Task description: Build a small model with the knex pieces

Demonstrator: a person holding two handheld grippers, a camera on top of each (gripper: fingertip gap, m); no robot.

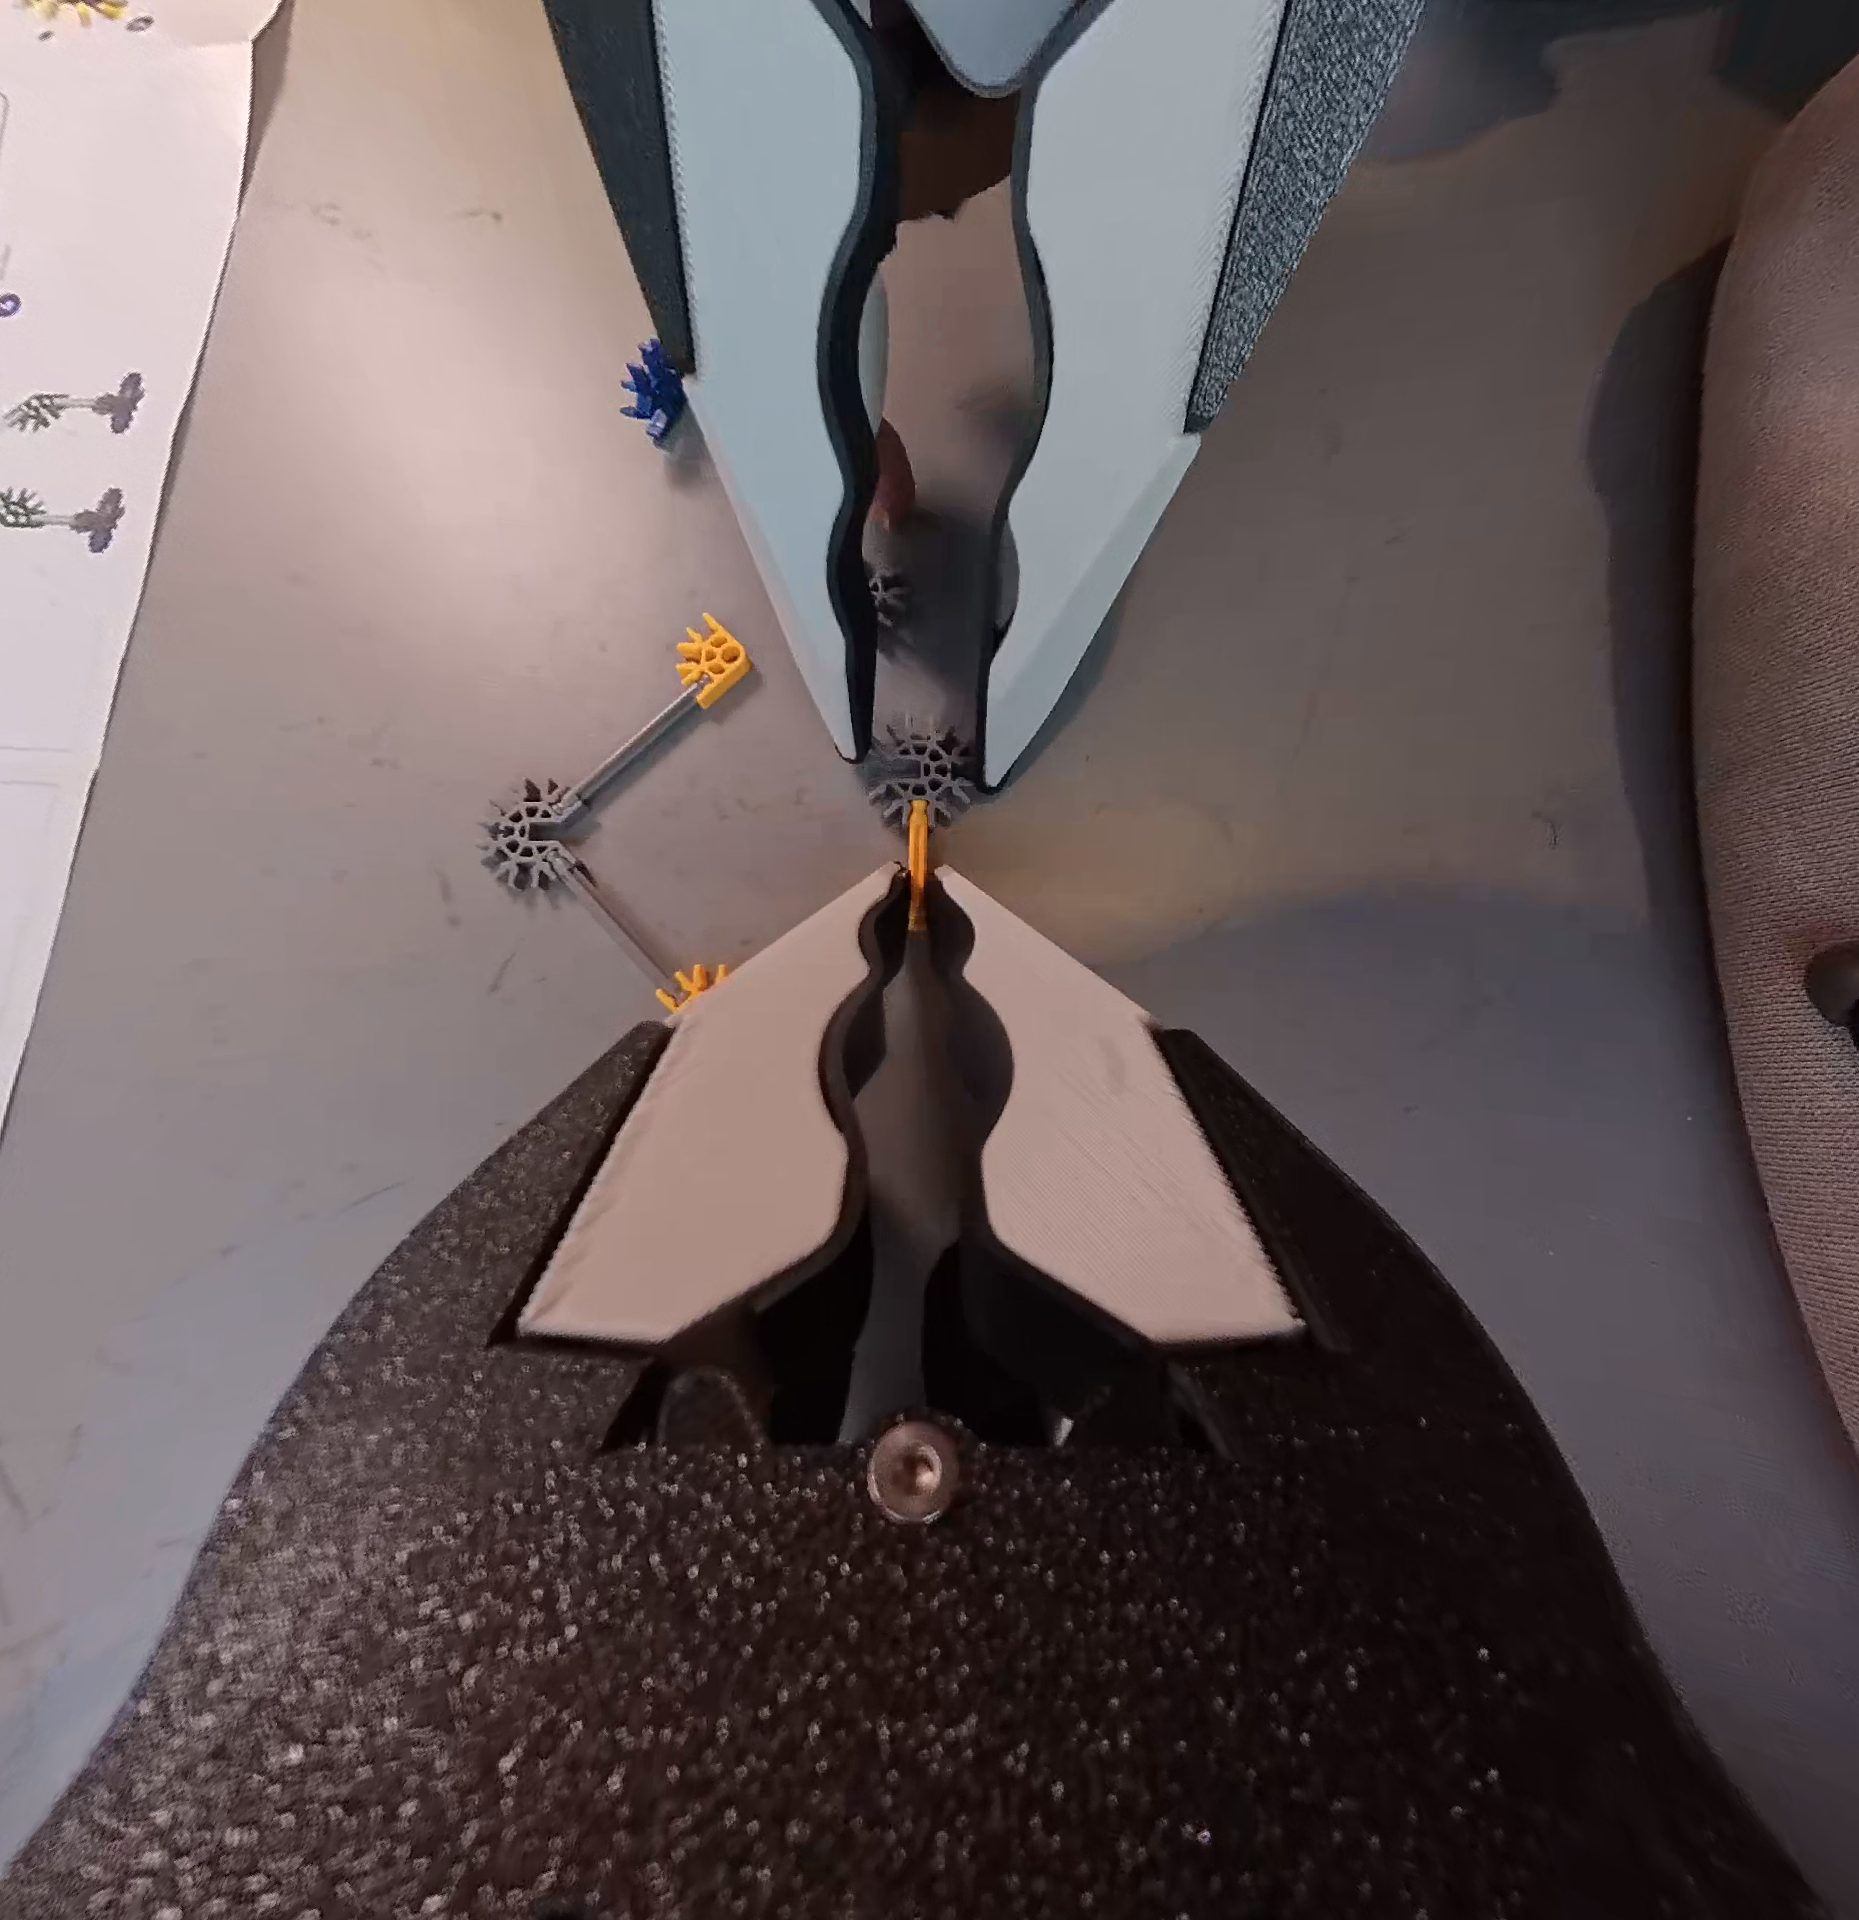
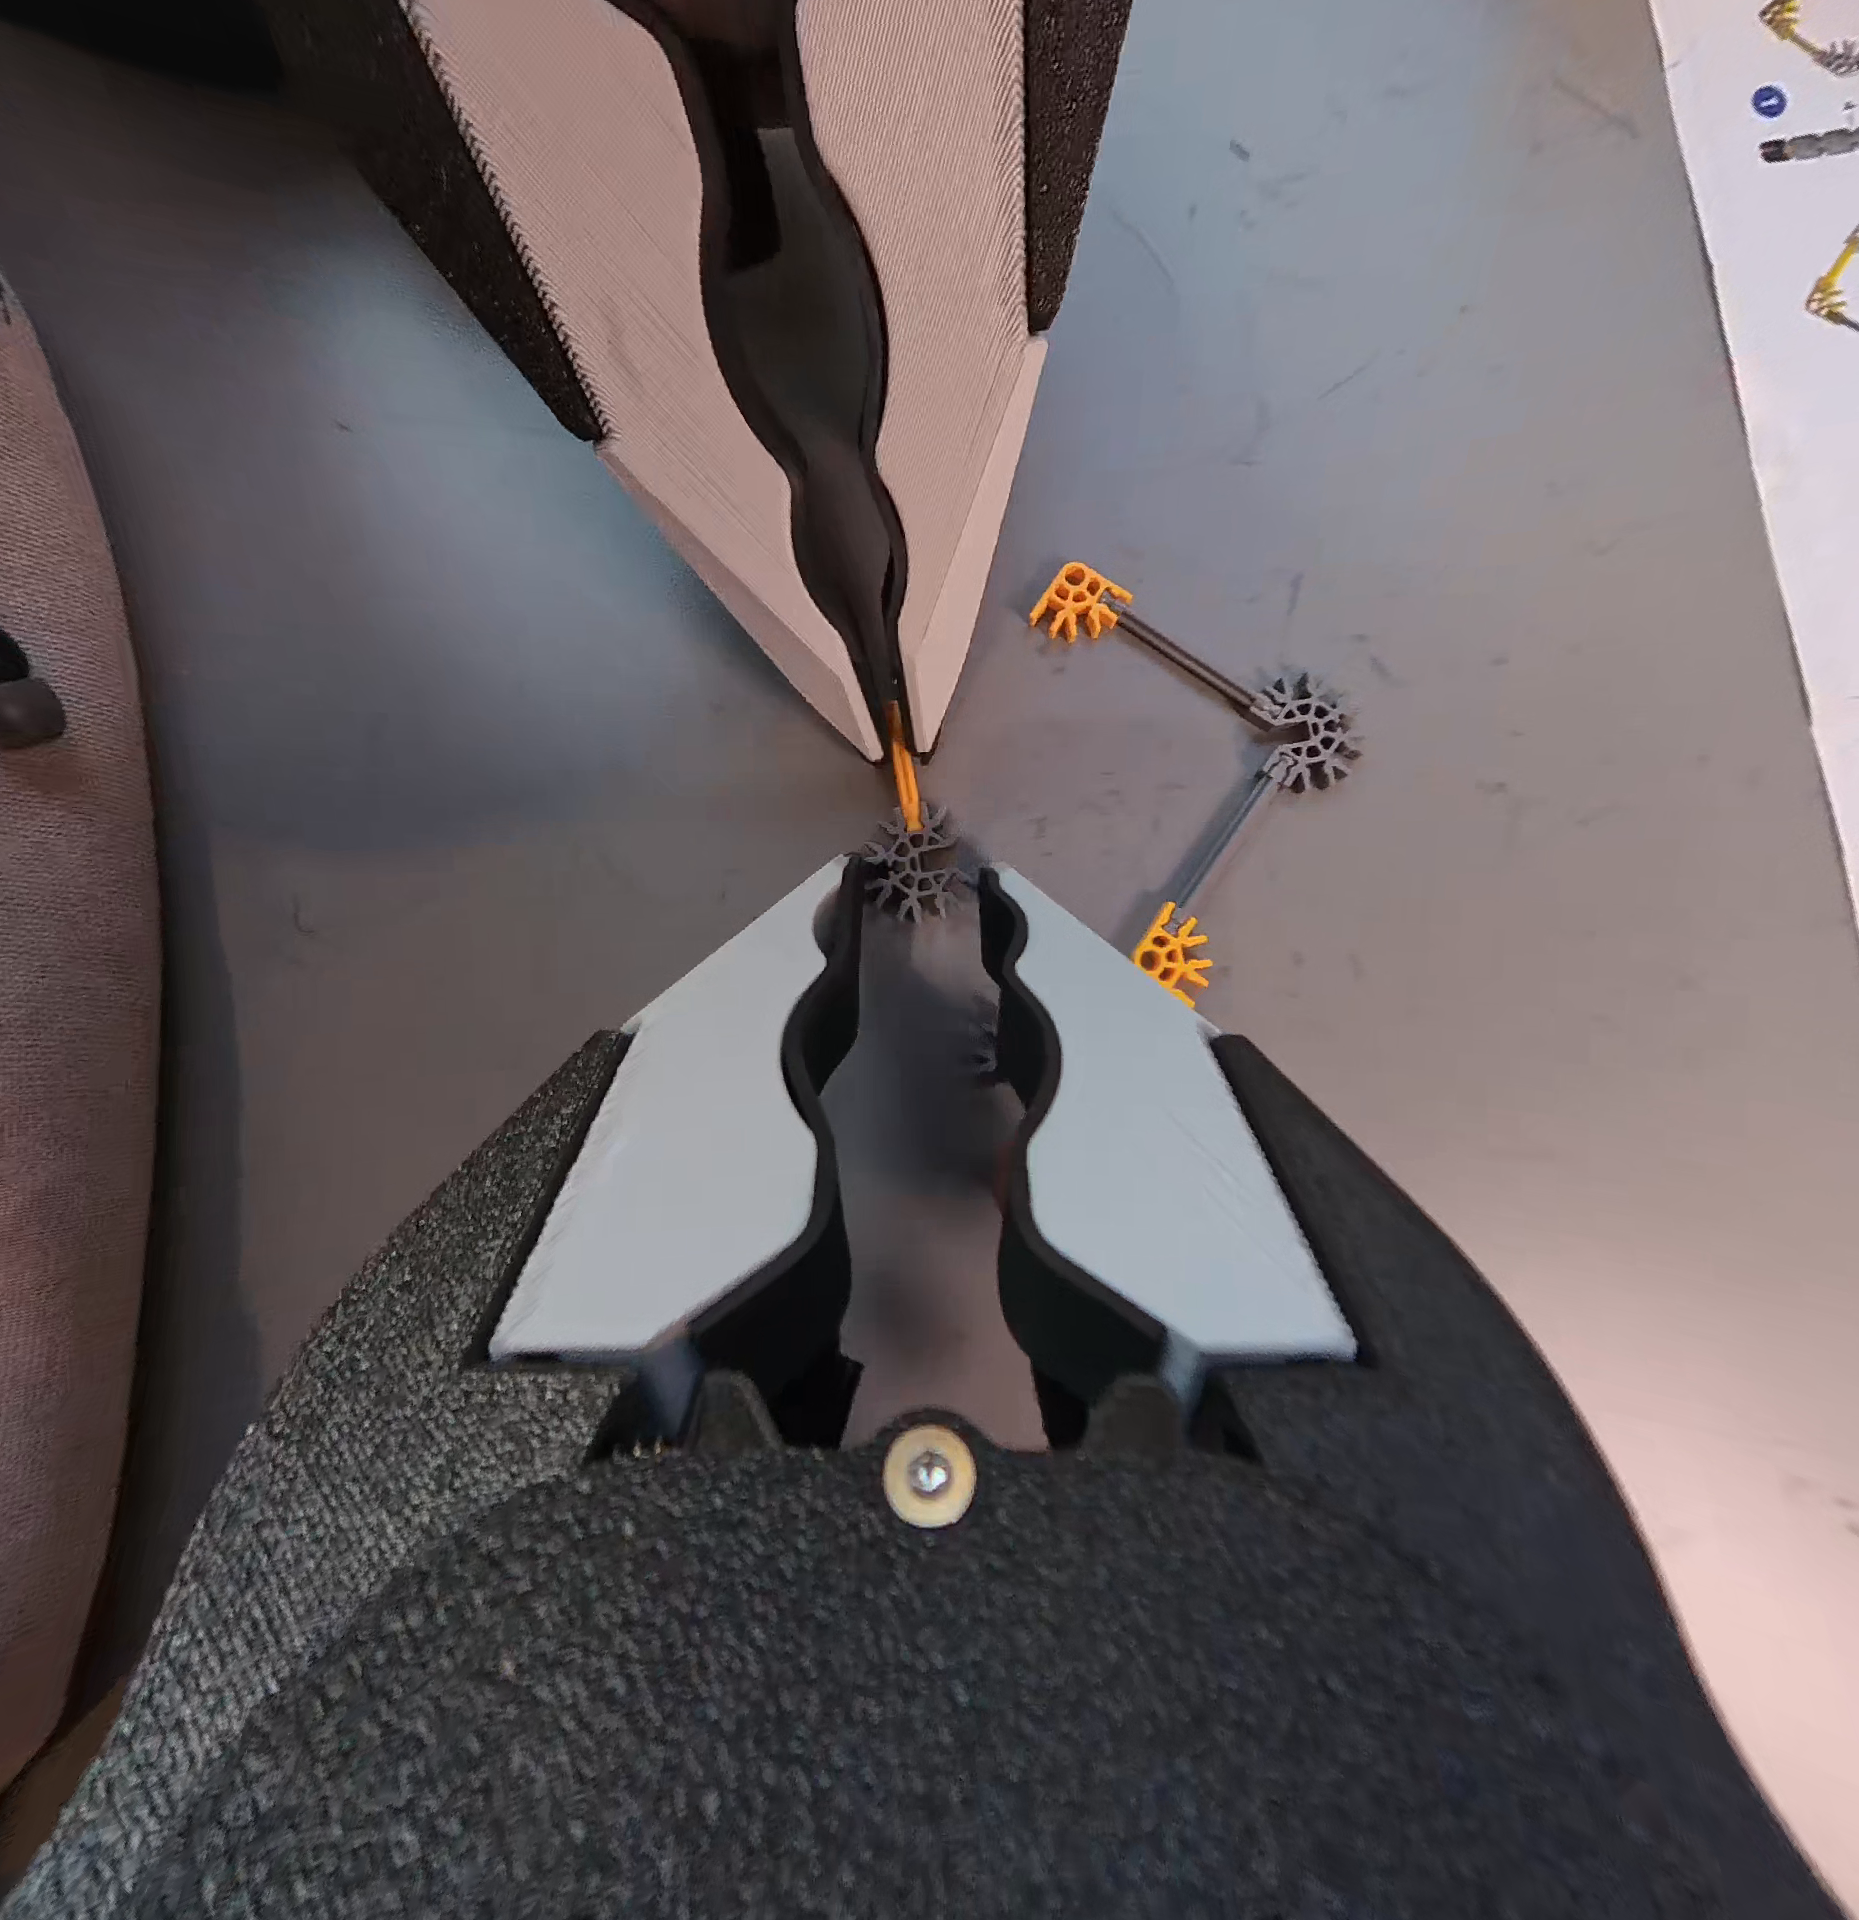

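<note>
The left gripper (image 1: 914, 878) is clamped on a short yellow rod (image 1: 917, 847) whose long axis runs straight into the grey snowflake connector (image 2: 912, 860), pinched by the right gripper (image 2: 920, 878) opposite, tip to tip above mid-desk (image 1: 1372, 727). A rod-and-connector assembly (image 2: 1304, 727) lies beside them toward the instruction sheet (image 2: 1818, 416); only the left wrist view shows a blue connector (image 1: 650, 390).

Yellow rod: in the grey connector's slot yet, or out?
In. The yellow rod ends at a rim slot of the grey connector, no gap showing. How fully it is seated, cannot tell.
</note>
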